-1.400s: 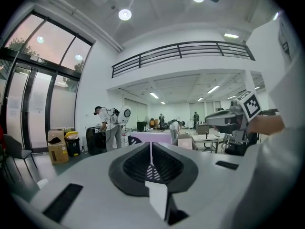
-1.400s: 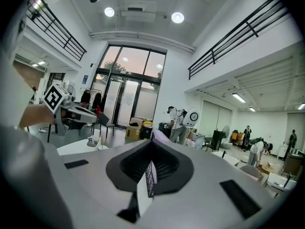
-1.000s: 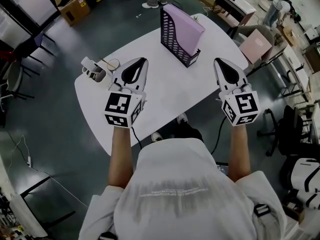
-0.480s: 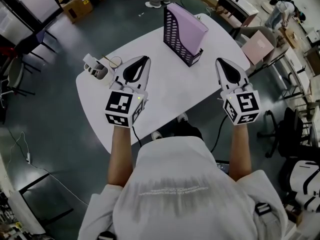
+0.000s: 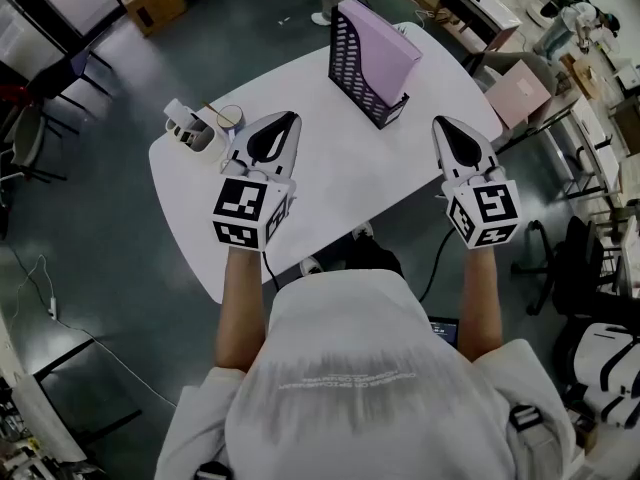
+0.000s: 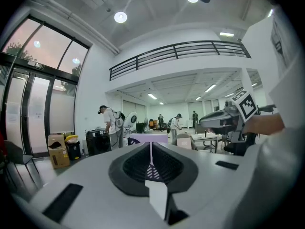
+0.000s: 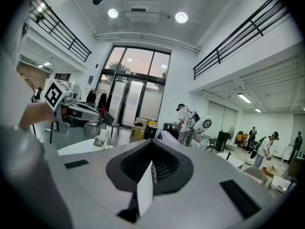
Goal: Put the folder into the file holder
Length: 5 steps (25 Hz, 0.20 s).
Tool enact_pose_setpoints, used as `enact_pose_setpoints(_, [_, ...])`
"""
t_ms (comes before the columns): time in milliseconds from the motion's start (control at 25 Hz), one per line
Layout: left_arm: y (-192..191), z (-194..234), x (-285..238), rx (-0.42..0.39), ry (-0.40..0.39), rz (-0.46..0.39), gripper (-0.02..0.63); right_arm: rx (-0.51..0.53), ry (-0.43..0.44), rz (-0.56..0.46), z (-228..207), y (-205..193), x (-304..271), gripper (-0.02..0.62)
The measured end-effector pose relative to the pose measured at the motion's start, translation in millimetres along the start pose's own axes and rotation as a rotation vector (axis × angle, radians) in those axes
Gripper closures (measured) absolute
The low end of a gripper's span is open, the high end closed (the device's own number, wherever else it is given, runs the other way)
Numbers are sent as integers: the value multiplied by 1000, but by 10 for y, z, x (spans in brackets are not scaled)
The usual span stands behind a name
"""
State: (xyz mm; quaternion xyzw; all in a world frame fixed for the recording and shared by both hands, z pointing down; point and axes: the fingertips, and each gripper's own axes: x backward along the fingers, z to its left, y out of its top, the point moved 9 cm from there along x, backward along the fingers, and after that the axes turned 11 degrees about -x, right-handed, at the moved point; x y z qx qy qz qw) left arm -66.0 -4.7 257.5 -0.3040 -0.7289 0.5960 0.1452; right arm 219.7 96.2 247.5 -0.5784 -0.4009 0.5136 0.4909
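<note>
At the left end of the white desk [image 5: 330, 183] sits a small white pot [image 5: 190, 133] with a round thing beside it.

Next comes the left arm. It is bare and stretched out straight in front of the person. The left gripper [image 5: 289, 117] hangs over the desk and points away from the person, almost flat. Its jaws are pressed tight together and there is nothing between them.

In the middle, at the far side of the desk, stands the dark file holder [image 5: 362, 76]. The light purple folder [image 5: 380, 36] is inside it, standing up on its edge. The long side of the folder runs away from the person, leaning a bit to the left at the far end. The folder is ahead of both grippers and between them. Neither one touches it. Its near end is closer to the right gripper.

The right arm is stretched out the same way. The right gripper [image 5: 438, 121] points forward near the right edge of the desk. Its jaws are squeezed together too, with nothing in them.
</note>
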Motion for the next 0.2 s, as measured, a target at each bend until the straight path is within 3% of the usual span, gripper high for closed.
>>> enact_pose_setpoints(200, [-49,25,-25,7,-1,11,581,-2,2,11,-12,-49,-51,569])
